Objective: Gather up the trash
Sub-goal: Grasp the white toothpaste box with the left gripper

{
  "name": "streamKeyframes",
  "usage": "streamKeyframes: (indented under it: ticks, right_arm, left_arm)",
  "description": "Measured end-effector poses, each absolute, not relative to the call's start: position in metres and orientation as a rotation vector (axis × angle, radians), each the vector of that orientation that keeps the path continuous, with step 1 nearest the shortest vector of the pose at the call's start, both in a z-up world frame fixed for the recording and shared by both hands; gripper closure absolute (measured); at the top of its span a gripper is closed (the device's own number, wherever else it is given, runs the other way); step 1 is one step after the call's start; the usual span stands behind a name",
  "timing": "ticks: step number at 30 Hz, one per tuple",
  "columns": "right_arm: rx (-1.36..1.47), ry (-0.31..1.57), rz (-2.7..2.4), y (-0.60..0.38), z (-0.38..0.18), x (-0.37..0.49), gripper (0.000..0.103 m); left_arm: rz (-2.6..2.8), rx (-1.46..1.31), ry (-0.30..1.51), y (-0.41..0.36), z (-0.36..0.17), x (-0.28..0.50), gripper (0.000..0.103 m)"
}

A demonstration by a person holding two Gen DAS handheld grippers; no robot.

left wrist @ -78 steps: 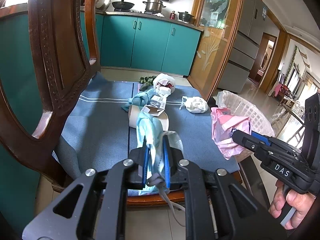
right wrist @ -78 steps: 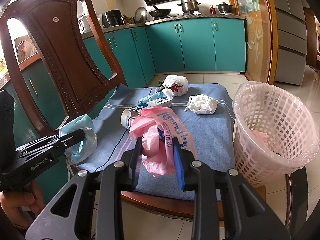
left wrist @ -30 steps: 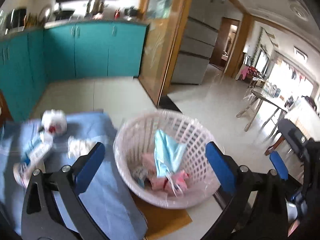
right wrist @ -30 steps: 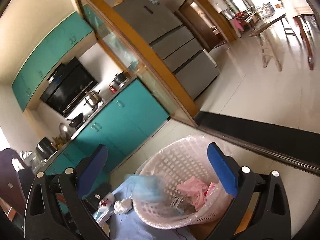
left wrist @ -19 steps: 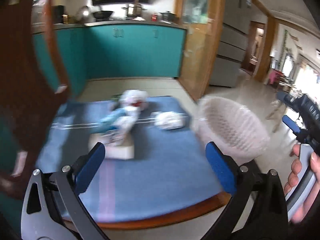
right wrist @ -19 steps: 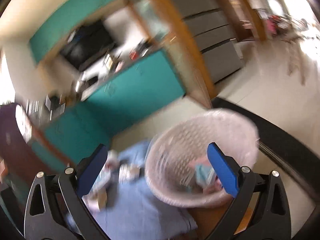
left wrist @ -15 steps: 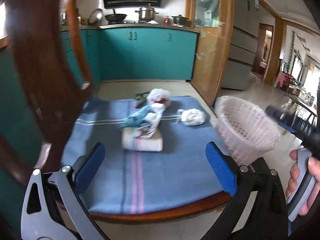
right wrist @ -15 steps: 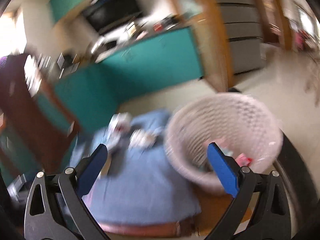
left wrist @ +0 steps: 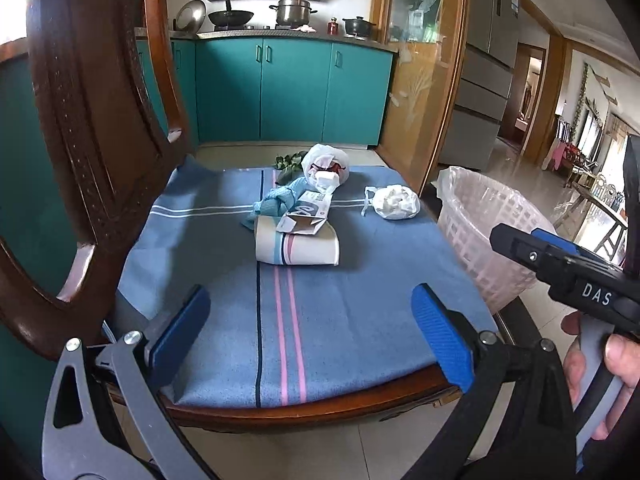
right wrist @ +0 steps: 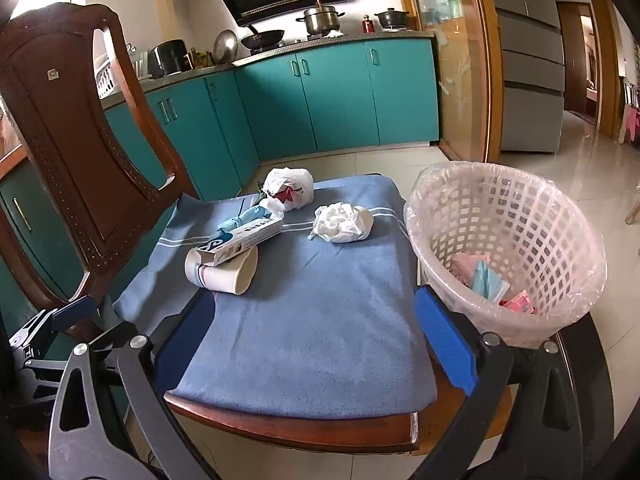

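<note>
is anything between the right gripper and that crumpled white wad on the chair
Nothing visible. The right gripper is open over the near edge of the blue cloth, and only bare cloth lies up to the white wad. The paper cup lies off to the left.

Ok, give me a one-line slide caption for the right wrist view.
Open right gripper faces a blue-clothed chair seat holding a paper cup, carton and bagged trash, beside a lined basket.

Paper cup (right wrist: 222, 272), box (right wrist: 240, 240) and crumpled tissue (right wrist: 344, 222) lie beside the lined basket (right wrist: 520, 216)
</note>
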State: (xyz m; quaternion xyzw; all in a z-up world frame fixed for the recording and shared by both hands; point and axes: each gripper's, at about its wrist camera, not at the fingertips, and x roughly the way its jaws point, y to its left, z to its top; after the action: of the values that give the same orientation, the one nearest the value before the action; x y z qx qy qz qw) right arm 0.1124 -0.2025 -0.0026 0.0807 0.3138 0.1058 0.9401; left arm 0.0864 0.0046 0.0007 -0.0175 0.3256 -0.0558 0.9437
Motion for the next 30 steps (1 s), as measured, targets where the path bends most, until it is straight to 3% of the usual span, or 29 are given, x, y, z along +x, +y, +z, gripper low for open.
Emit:
streamKeyframes:
  ticks: [15, 21, 30]
  right_arm:
    - [0.177, 0.639, 0.223, -0.210, -0.001, 0.110, 0.005]
    - [0.208, 0.642, 0.226, -0.214, 0.000, 0.115, 0.005]
    - [0.217, 0.659, 0.232, -0.219, -0.002, 0.119, 0.005]
  left_arm:
    - [-0.127, -0.021, 0.678, -0.008, -0.006, 0.094, 0.003]
    - [-0.144, 0.052, 0.643, -0.017, -0.009, 0.141, 0.003]
    - [-0.166, 0.114, 0.747, -0.026, -0.037, 0.221, 0.022]
